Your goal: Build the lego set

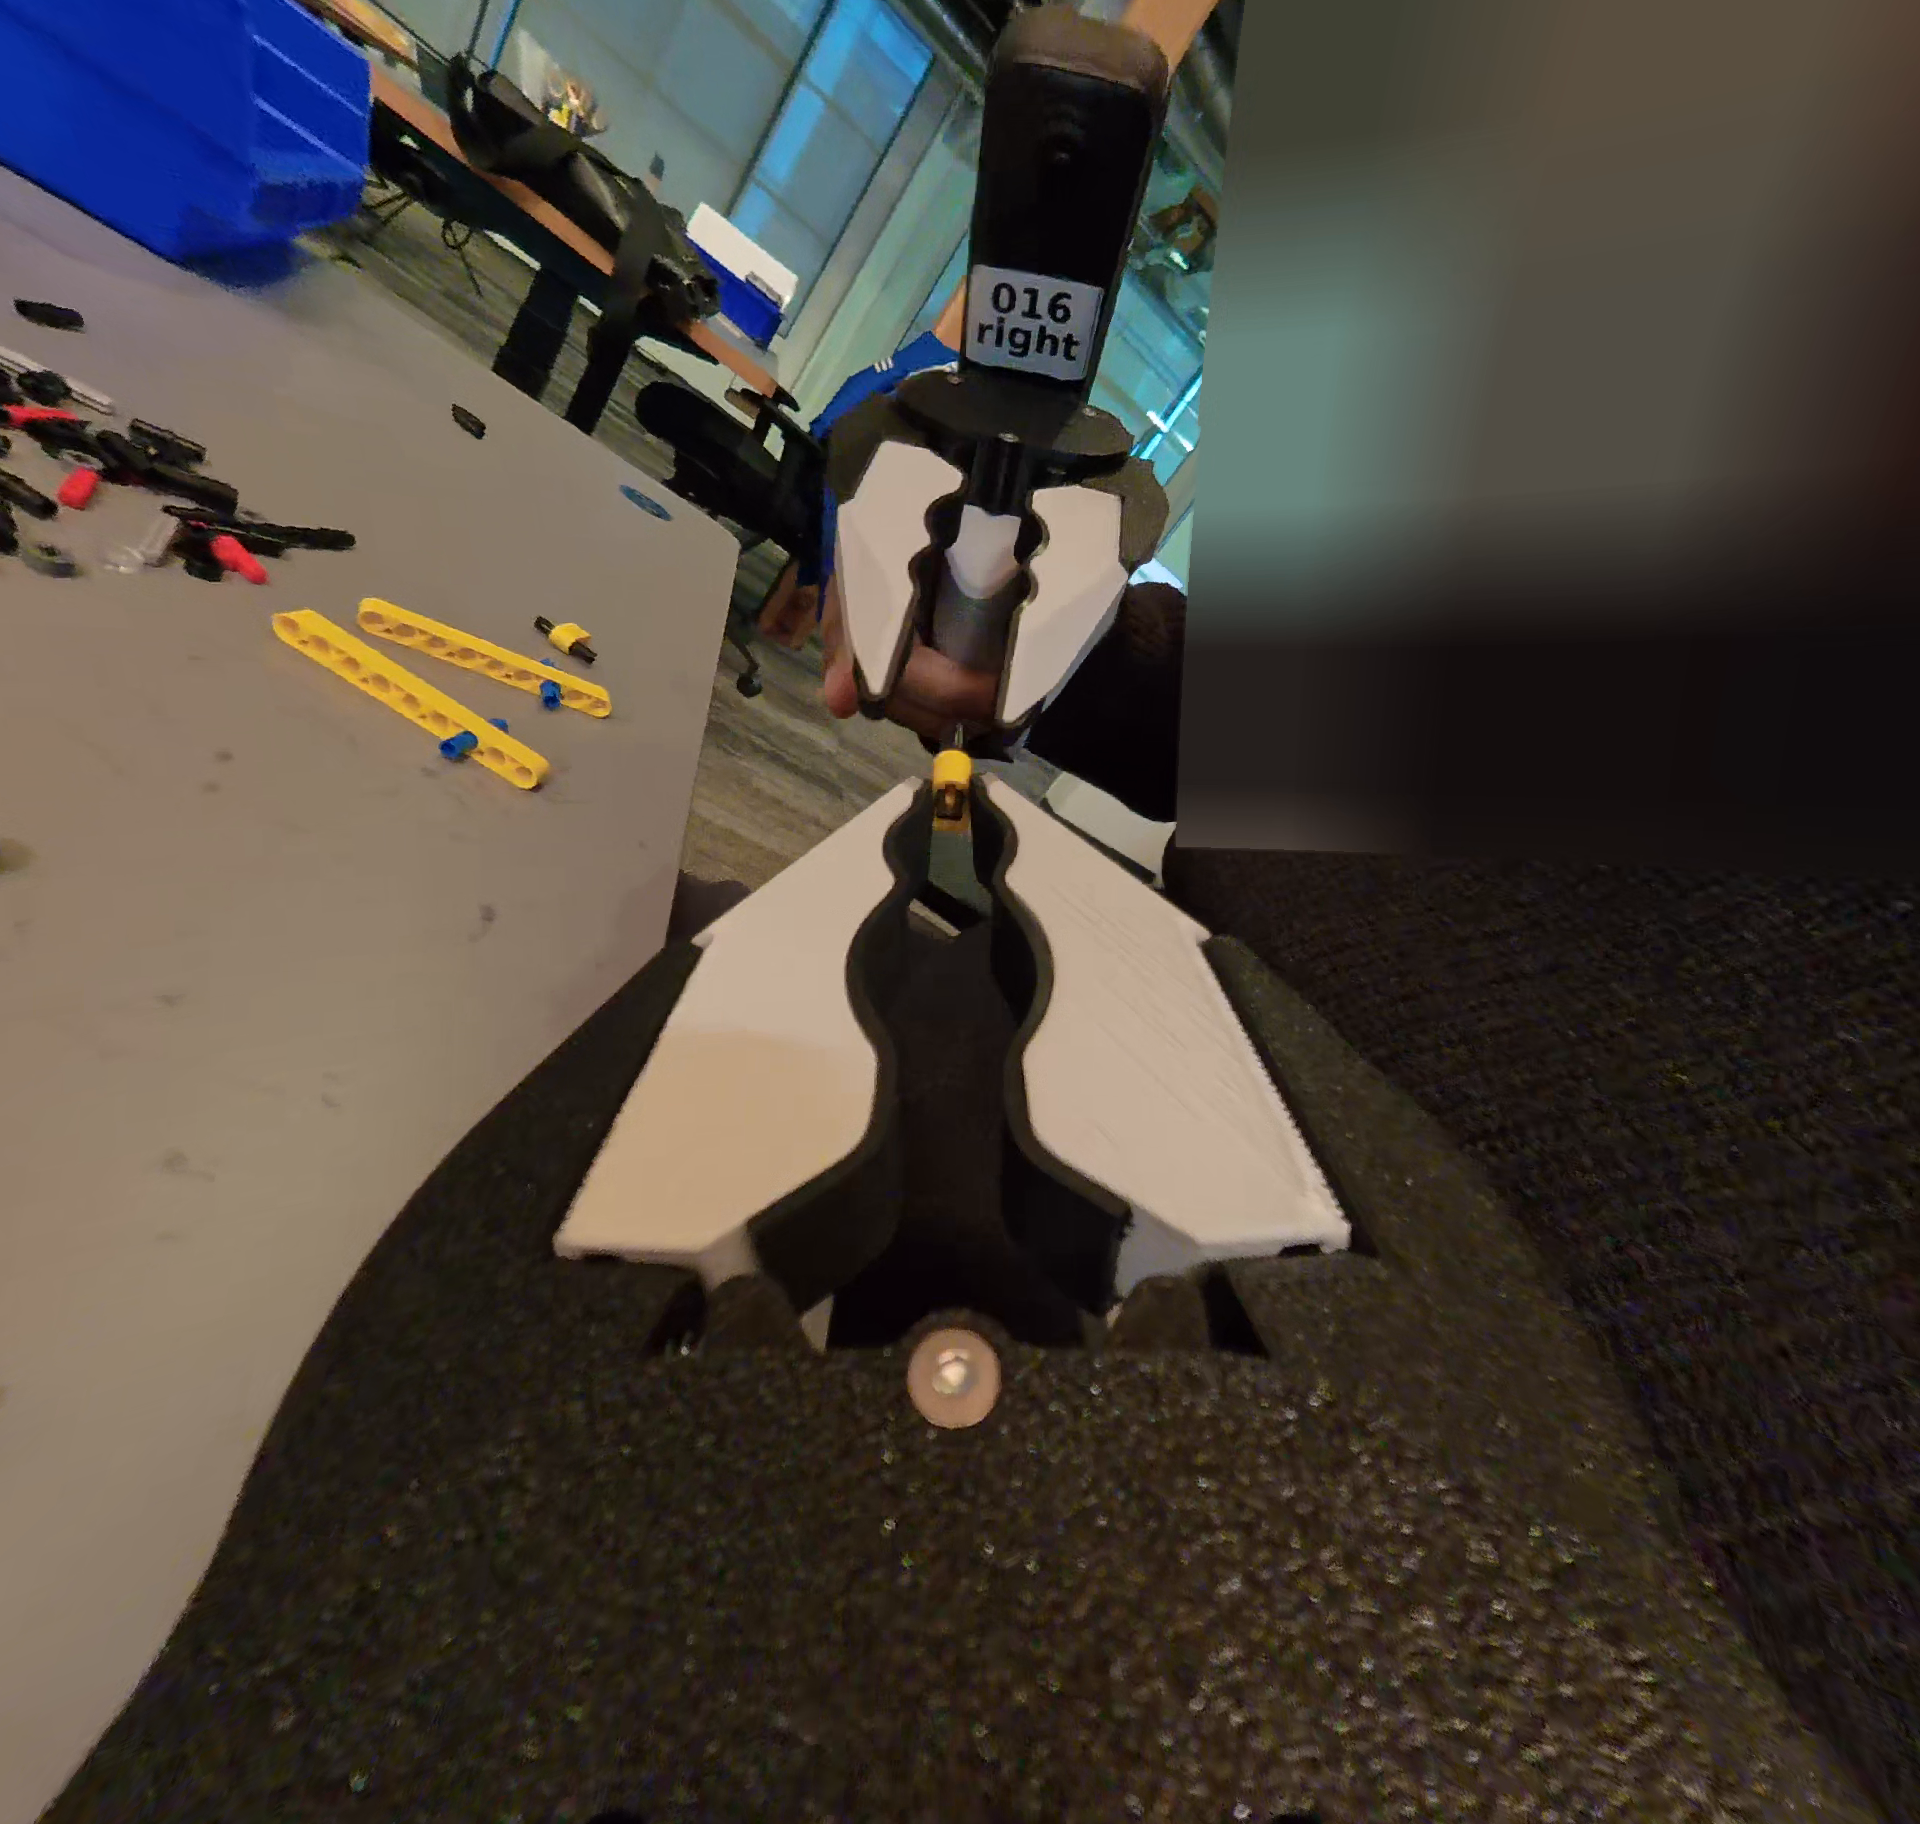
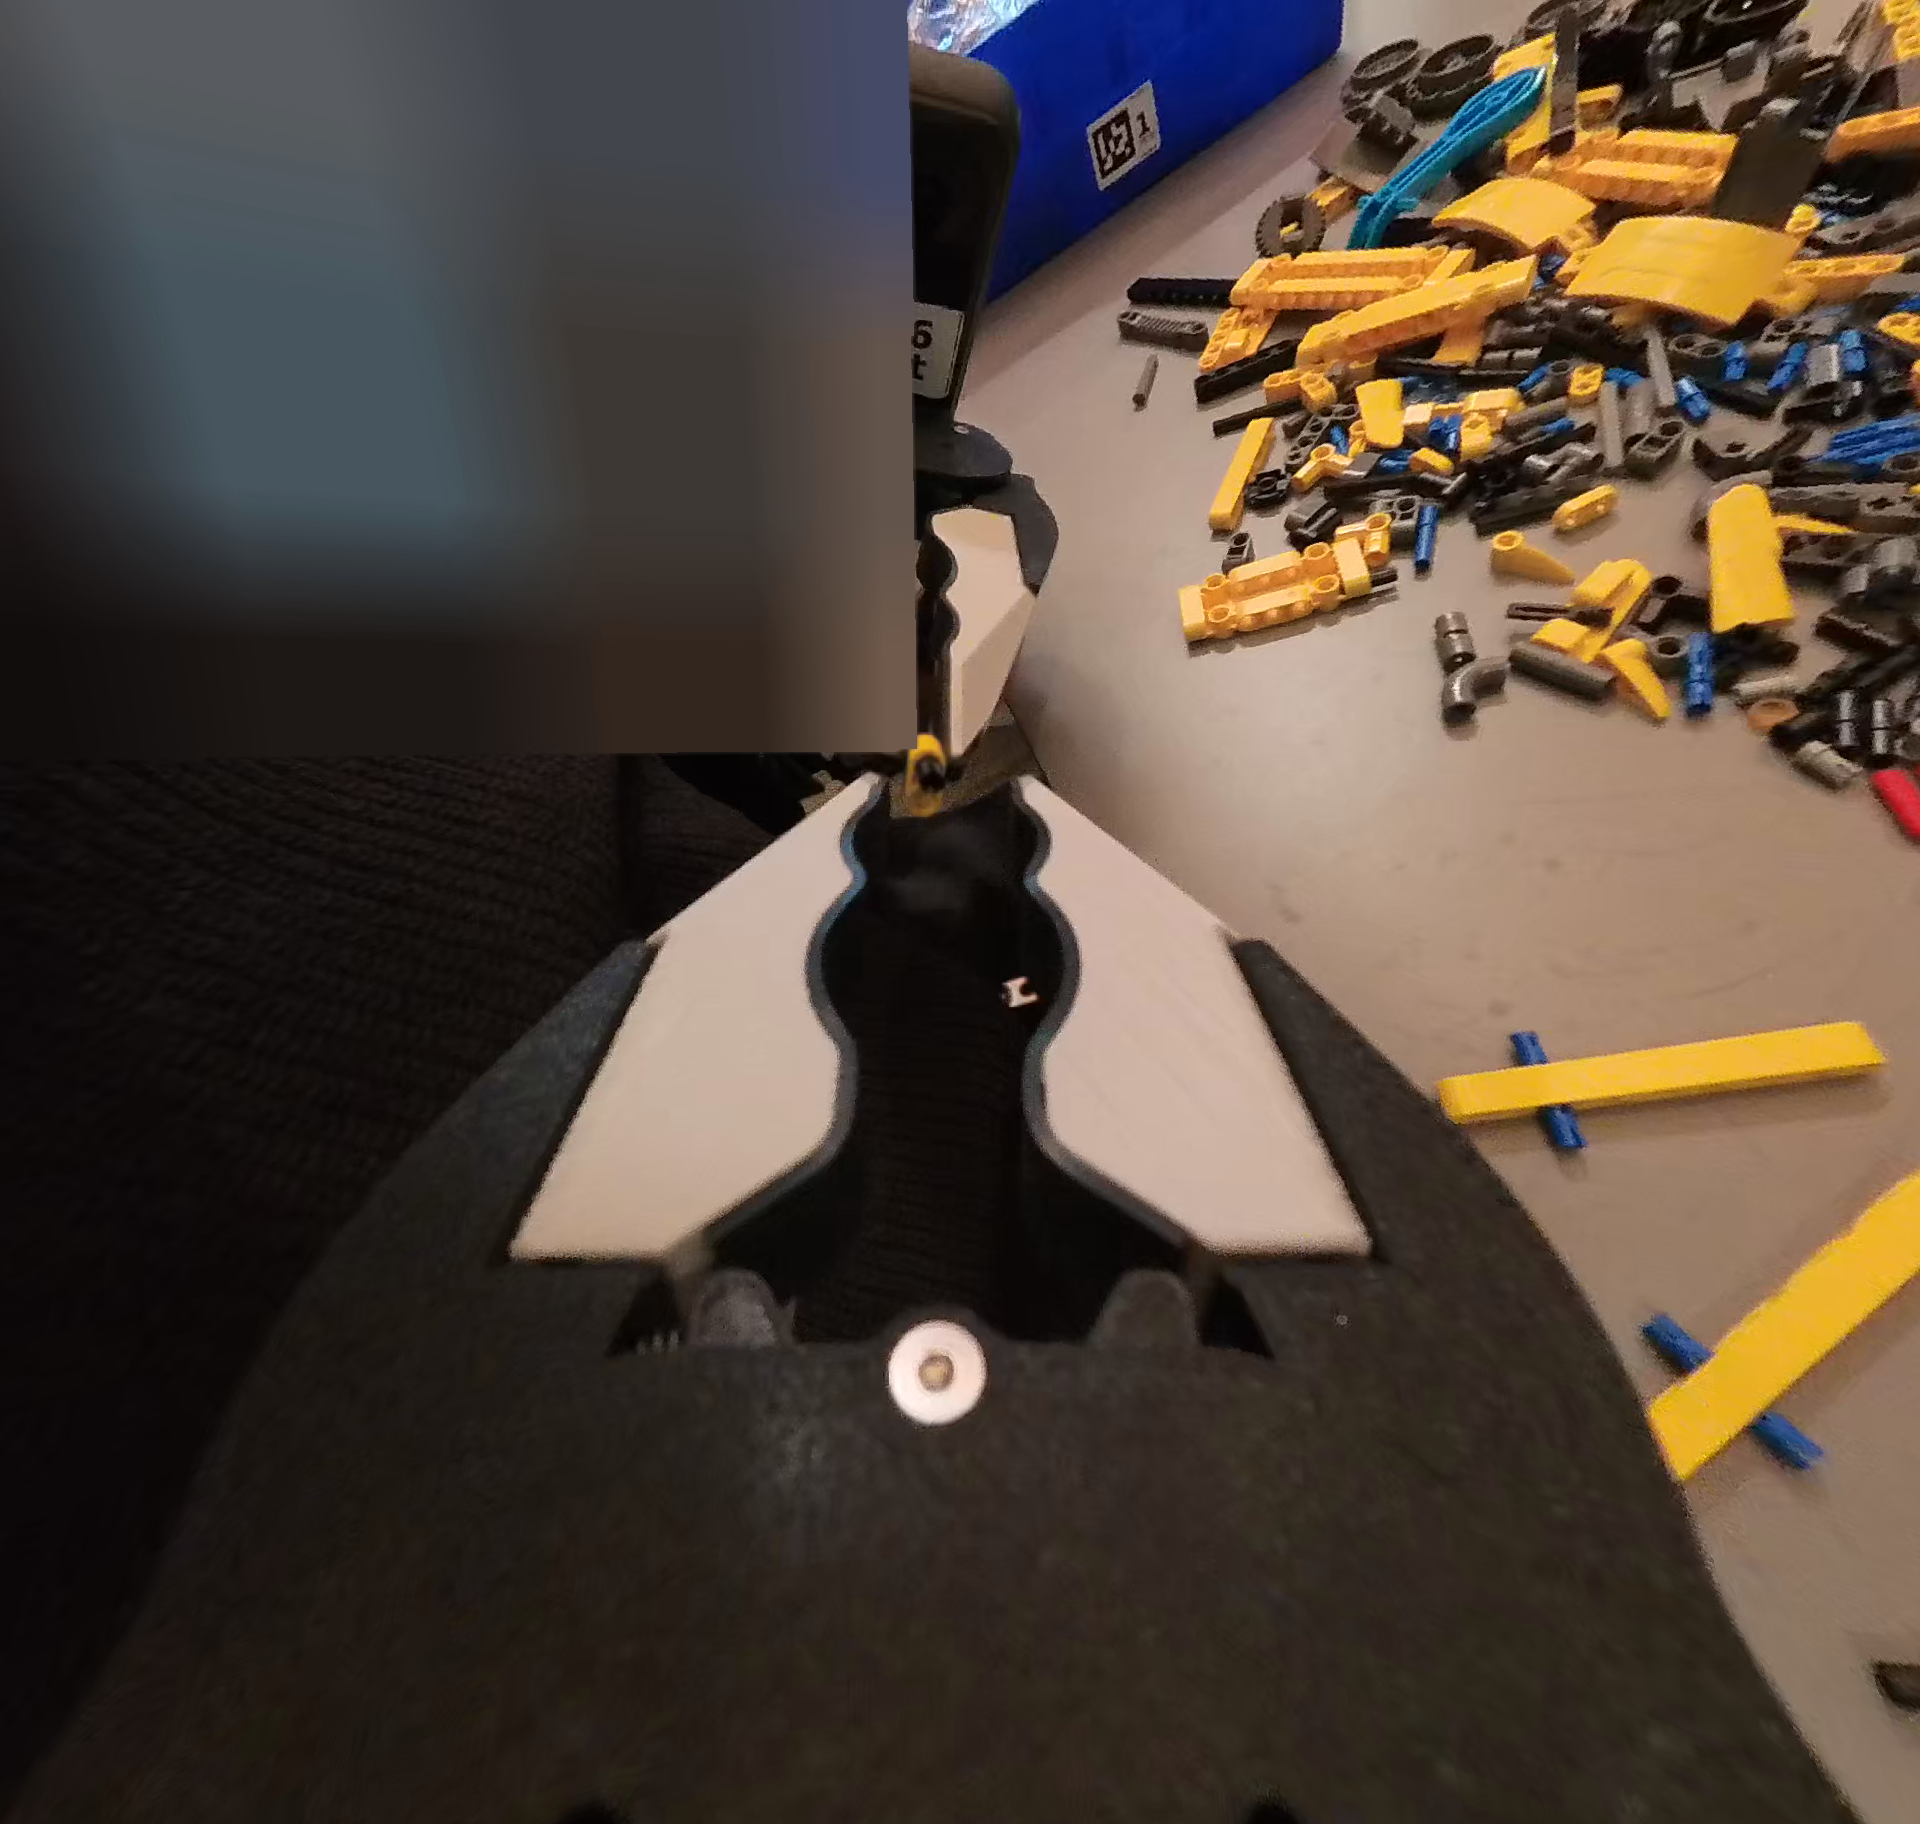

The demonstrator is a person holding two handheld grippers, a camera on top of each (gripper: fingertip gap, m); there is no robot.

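Both my grippers, left [image 1: 951, 787] and right [image 2: 914, 782], meet tip to tip off the table [image 1: 343, 943] edge, each pinching one small yellow connector [image 1: 949, 785] (black pin through it); two yellow beams [image 1: 410, 699] lie nearby.

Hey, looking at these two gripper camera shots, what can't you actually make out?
- Small yellow-and-black piece: both wrist views, too small to tell its shape or which gripper grips it.
- Left gripper: right wrist view, half behind the mosaic patch.
- Two yellow beams: right wrist view, the lower one cut off by the frame edge.
- Parts pile: blurred, small parts indistinct.
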